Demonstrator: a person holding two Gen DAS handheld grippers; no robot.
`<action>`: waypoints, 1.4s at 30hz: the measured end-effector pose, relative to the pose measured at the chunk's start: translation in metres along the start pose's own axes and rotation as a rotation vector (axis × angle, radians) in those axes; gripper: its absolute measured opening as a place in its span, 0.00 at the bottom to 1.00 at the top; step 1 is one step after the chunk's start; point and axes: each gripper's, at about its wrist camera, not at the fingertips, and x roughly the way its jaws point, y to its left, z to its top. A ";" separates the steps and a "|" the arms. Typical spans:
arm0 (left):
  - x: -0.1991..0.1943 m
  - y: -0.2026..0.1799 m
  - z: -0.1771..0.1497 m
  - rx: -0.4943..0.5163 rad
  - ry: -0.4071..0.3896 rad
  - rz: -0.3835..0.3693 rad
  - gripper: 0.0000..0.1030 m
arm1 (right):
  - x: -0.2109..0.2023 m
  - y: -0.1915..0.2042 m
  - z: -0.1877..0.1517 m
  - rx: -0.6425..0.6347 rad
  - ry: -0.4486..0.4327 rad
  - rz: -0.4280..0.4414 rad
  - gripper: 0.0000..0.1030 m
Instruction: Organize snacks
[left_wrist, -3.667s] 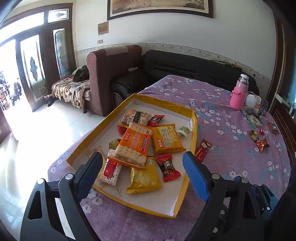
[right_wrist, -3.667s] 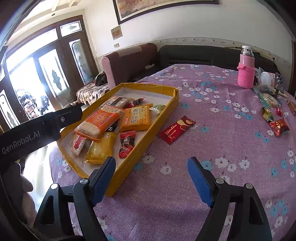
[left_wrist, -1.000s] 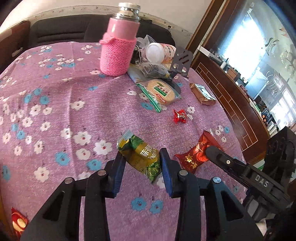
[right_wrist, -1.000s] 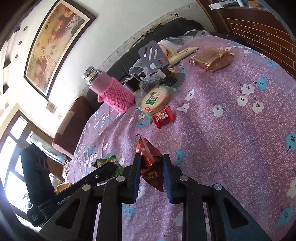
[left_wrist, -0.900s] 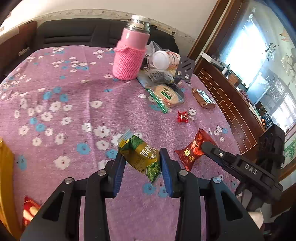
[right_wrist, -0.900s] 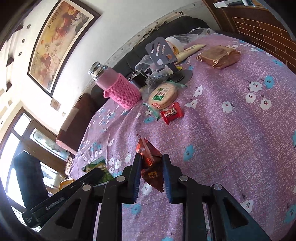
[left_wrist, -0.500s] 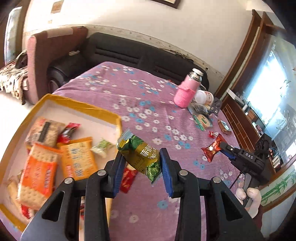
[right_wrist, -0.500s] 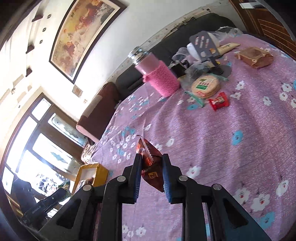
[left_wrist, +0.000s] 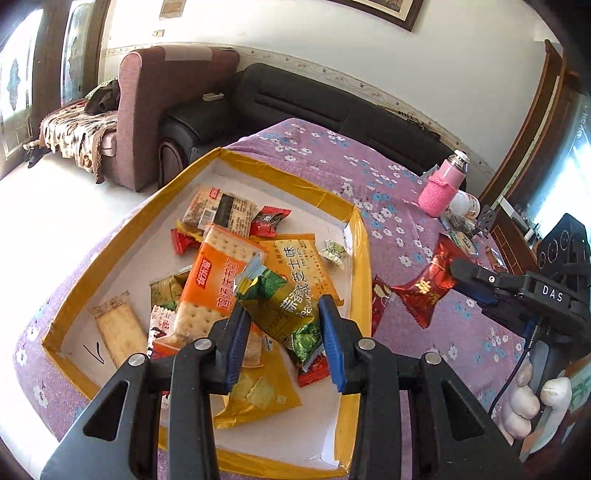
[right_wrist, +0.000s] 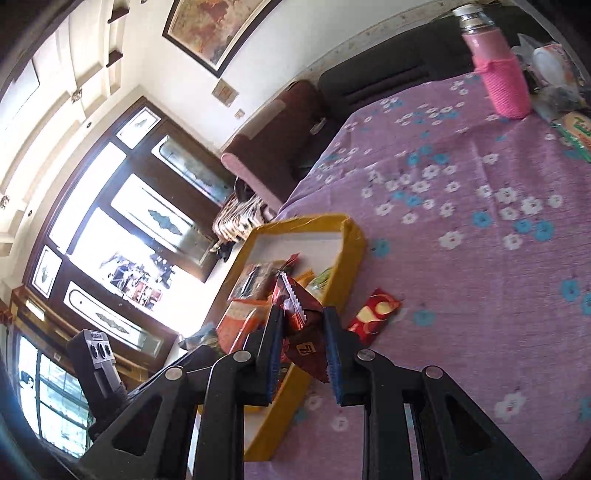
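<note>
left gripper pinching crinkly green-and-yellow foil snack packet over shallow yellow-rimmed cardboard tray | right gripper pinching shiny dark-red foil packet beside tray rim | advice: bring red one inside rim, lower both, then release

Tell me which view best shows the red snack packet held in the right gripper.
The left wrist view: the red packet hangs side-on in full from the right gripper beside the tray. The right wrist view shows it close up, but the jaws pinching it cover its lower half.
</note>
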 end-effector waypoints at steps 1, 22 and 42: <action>-0.001 0.006 -0.003 -0.007 0.006 -0.001 0.34 | 0.012 0.008 -0.001 -0.005 0.026 0.006 0.21; -0.042 0.013 -0.011 -0.027 -0.085 0.070 0.64 | 0.033 0.053 -0.012 -0.111 -0.009 -0.206 0.52; -0.144 -0.059 -0.043 0.133 -0.444 0.493 0.83 | -0.045 0.090 -0.115 -0.302 -0.203 -0.407 0.78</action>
